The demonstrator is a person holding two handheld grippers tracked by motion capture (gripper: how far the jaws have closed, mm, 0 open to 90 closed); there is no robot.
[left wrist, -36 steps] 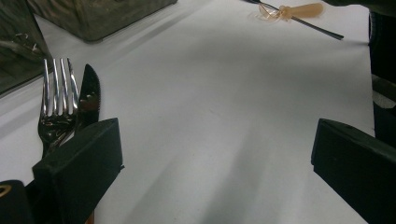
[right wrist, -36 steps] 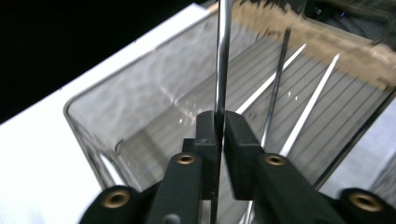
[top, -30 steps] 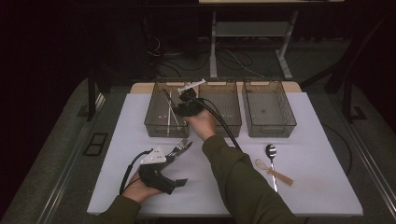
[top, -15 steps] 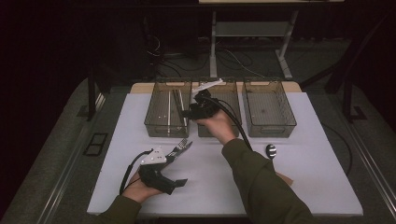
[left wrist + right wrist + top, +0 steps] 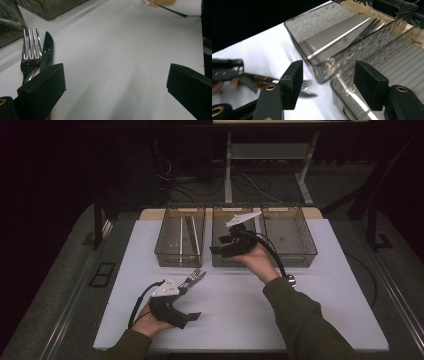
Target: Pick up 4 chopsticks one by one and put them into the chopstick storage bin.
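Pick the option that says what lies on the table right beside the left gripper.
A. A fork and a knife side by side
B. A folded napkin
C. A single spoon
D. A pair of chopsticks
A: in the left gripper view a fork and a serrated knife lie side by side on the white table, next to one jaw of the left gripper.

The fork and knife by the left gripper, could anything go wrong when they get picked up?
Maybe two things. The fork and knife lie touching side by side, so a gripper closing on one could drag or pinch the other too. The left gripper sits open right beside them, so the right gripper, empty with jaws just opening over the middle bin, might bump it coming over.
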